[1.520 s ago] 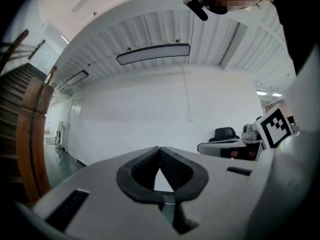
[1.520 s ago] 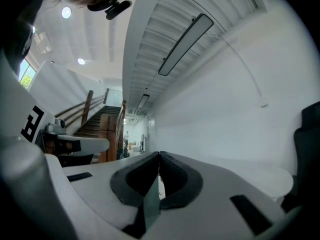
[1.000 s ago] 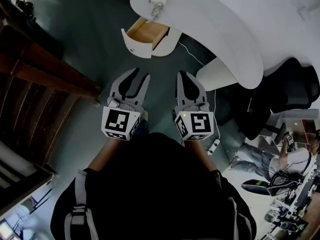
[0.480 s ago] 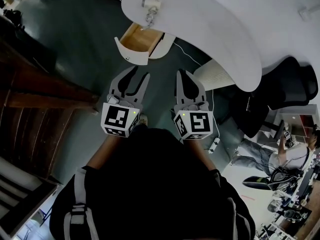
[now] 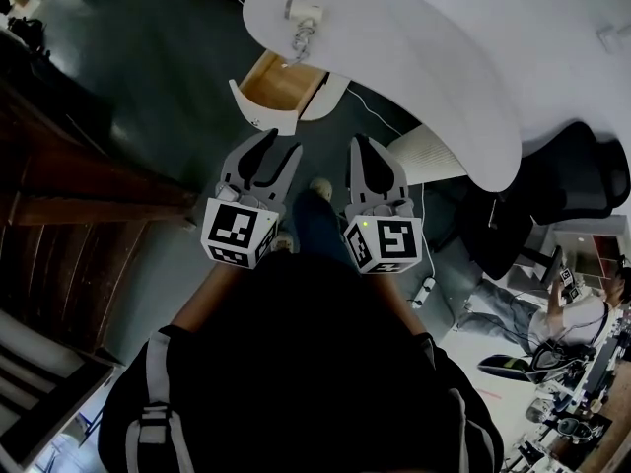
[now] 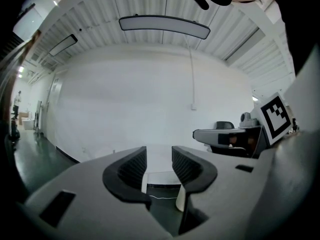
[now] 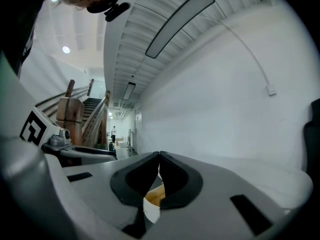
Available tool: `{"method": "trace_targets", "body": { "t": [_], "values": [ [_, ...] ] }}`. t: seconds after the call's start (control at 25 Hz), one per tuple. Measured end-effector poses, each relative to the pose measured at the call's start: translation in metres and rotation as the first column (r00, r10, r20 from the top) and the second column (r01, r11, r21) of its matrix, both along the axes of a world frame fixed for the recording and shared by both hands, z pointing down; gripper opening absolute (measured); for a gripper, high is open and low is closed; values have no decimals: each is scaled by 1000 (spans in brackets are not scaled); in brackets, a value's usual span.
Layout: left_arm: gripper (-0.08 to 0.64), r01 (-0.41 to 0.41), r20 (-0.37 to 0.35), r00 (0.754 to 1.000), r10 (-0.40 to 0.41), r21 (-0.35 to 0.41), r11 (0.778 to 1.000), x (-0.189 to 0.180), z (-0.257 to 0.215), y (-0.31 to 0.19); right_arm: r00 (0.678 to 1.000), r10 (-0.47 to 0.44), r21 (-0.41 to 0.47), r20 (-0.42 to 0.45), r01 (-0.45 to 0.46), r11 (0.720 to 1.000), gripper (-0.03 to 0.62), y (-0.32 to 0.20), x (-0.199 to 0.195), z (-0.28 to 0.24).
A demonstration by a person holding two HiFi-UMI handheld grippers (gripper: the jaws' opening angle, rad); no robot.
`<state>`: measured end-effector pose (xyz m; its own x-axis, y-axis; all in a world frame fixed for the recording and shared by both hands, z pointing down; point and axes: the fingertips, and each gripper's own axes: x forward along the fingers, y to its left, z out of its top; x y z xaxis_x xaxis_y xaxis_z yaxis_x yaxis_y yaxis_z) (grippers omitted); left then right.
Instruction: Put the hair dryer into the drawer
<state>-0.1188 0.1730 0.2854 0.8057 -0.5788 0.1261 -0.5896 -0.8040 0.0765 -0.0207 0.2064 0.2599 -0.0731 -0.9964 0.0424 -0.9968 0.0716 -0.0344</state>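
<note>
Quick count: one hair dryer (image 5: 301, 12), one drawer (image 5: 258, 106), one white surface (image 5: 414, 57), one black office chair (image 5: 577, 170). Two grabbers: the left hand-held gripper (image 5: 281, 144) and the right hand-held gripper (image 5: 359, 144).

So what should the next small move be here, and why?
Probably a step closer to the white table, left tool leading toward the hair dryer. It lies at the table's end by the open drawer, both tools well short of it. The left tool's jaws are opening with nothing between them; the right tool is shut.
</note>
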Motion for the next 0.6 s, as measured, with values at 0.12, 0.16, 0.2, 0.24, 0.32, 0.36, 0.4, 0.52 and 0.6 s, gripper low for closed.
{"method": "trace_targets", "body": {
  "t": [0.12, 0.16, 0.2, 0.24, 0.32, 0.36, 0.4, 0.52, 0.6],
  "values": [
    [160, -5, -2, 1000, 5, -5, 1000, 6, 2, -13, 1000, -9, 2, 4, 9, 1000, 25, -14, 4, 1],
    [160, -6, -3, 1000, 6, -4, 1000, 9, 1, -19, 1000, -11, 8, 2, 11, 1000, 25, -20, 6, -1],
    [160, -7, -3, 1000, 7, -1, 1000, 12, 1, -24, 1000, -14, 14, -1, 14, 1000, 25, -25, 9, -3],
    [160, -6, -4, 1000, 6, 3, 1000, 16, 0, -30, 1000, -18, 19, -5, 18, 1000, 25, -31, 12, -4],
    [161, 0, -9, 1000, 0, 8, 1000, 23, 1, -44, 999, -30, 25, -11, 31, 999, 25, -46, 19, -3],
    [161, 3, -10, 1000, -3, 9, 1000, 28, 2, -52, 999, -37, 27, -11, 37, 999, 25, -55, 23, -3],
    [161, 6, -9, 1000, -5, 10, 1000, 33, 3, -62, 999, -42, 28, -10, 42, 999, 25, -66, 28, -2],
    [164, 12, -1, 1000, -12, 10, 1000, 48, 4, -92, 998, -59, 28, -5, 59, 998, 25, -100, 43, 0],
    [167, 25, -1, 1000, -25, 13, 1000, 57, 3, -113, 997, -74, 24, -12, 75, 997, 25, -123, 54, 2]
  ]
}}
